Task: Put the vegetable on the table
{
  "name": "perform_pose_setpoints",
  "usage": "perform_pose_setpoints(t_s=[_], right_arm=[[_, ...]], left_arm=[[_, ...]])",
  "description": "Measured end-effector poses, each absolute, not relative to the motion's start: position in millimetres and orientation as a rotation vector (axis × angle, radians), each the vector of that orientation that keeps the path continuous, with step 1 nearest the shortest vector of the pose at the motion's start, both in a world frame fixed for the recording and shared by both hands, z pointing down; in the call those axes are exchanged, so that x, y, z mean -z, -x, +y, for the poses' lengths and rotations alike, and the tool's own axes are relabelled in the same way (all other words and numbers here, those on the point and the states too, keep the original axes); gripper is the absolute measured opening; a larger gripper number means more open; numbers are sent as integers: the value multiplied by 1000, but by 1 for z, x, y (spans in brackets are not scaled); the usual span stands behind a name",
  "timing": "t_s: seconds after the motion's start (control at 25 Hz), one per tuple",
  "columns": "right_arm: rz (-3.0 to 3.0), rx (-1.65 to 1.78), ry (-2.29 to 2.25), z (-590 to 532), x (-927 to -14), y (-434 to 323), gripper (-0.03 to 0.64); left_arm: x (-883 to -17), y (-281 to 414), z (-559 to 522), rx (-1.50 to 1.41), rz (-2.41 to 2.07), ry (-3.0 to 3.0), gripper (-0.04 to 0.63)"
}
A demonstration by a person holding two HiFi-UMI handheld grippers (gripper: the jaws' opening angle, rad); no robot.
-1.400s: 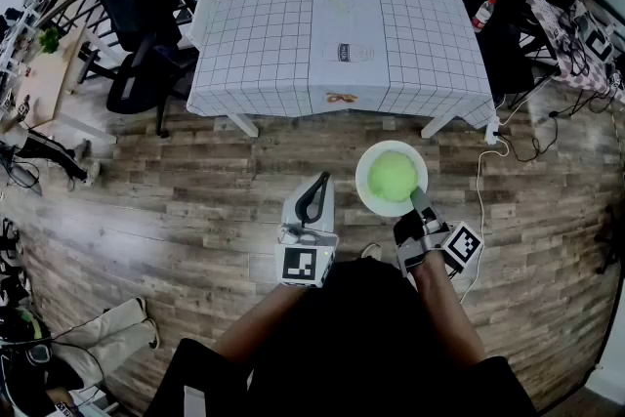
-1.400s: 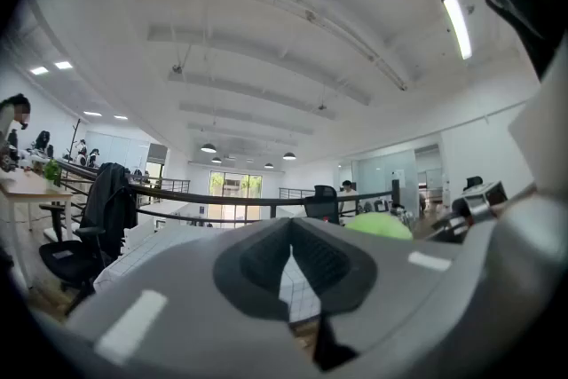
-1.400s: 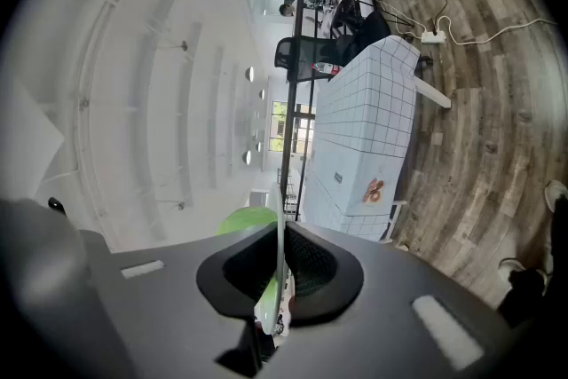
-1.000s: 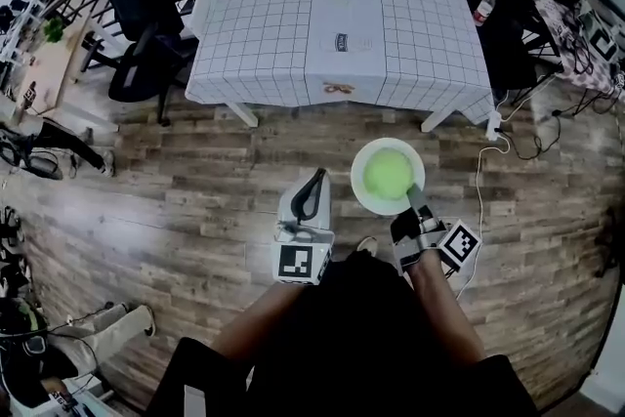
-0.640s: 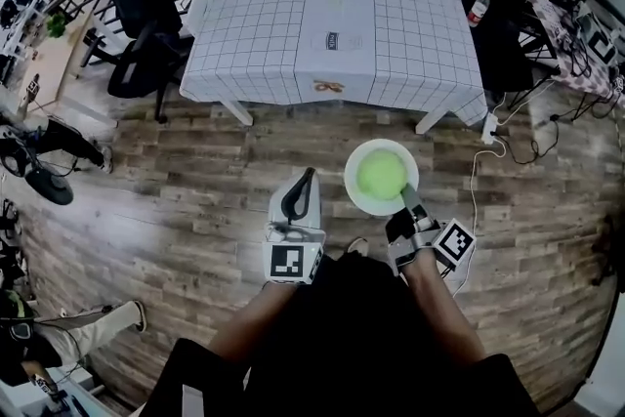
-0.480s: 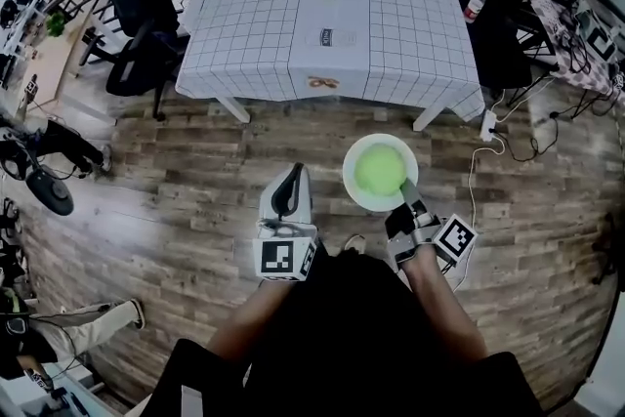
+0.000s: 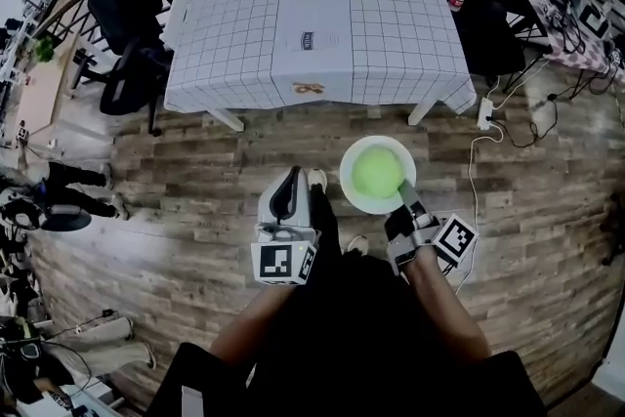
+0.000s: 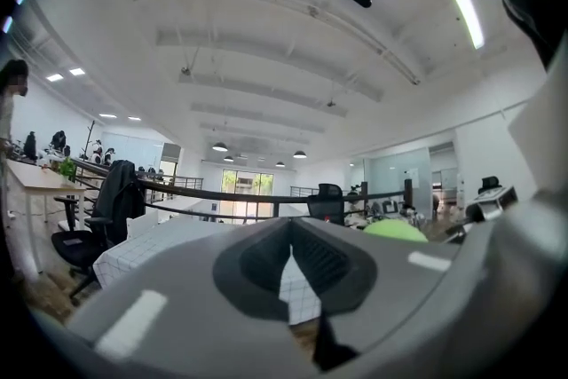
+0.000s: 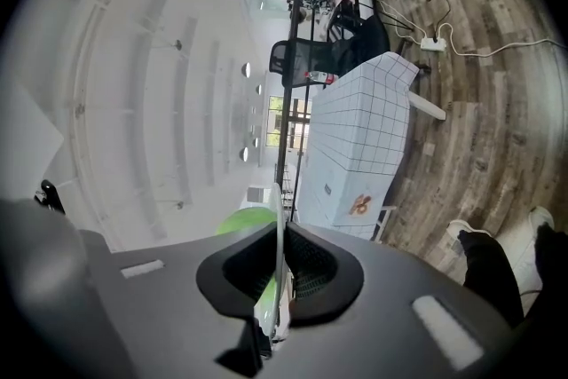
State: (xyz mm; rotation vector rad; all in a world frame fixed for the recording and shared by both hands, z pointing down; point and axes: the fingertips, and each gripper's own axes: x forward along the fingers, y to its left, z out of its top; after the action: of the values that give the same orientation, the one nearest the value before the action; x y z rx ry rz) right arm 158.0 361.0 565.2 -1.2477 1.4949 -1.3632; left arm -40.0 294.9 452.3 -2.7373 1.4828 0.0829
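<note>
Jaws of right gripper (image 7: 402,198) clamp plate (image 7: 350,194) above wooden floor (image 7: 195,210), near table (image 7: 312,5).

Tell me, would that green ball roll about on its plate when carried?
Likely yes: the vegetable looks round and lies loose in the middle of the plate, so a tilt could set it rolling. The right gripper pinches one edge only, so the plate may tip. The plate seems stiff: it looks flat in that grip.
</note>
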Motion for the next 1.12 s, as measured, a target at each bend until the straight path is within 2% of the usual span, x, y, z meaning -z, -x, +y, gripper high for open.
perform_pose_setpoints(t_s=[0.16,0.48,1.12], right_arm=[[1345,1413,1322,385,-538,-142,17],[1328,1326,1354,326,-512,-166,17],[1293,1323,1310,132,-496,-142,15]], left_arm=[[-429,44,295,41,1392,2858,9],[-417,43,227,43,1366,2856,9],[-408,60,30,-27,1375,2871,9]])
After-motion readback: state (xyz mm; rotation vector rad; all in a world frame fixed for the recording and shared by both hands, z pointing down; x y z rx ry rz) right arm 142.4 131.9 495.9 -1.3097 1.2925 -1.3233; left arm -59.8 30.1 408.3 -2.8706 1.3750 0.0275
